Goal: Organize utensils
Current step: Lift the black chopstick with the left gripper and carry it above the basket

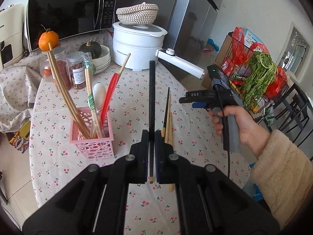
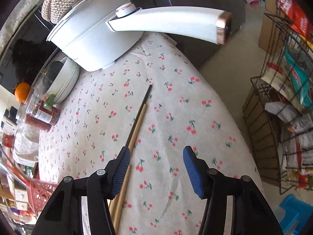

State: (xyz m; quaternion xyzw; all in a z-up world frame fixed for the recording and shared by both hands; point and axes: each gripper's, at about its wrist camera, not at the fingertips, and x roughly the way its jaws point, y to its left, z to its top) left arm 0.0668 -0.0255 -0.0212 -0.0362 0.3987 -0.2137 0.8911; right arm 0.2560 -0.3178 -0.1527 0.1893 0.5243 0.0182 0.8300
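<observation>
From the left wrist we see our left gripper point(image 1: 151, 137) clenched on a black chopstick point(image 1: 151, 98), raised just right of the pink basket point(image 1: 92, 139) of utensils. From the right wrist, our right gripper point(image 2: 156, 168) hangs released over the cherry tablecloth point(image 2: 176, 105), its left finger above the loose chopsticks point(image 2: 135, 129) lying there.

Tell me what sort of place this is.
Most likely a home kitchen or dining corner. A microwave and a white electric pot stand on a table with a cherry-print cloth, and a wire rack beside it holds greens and packaged food.
</observation>
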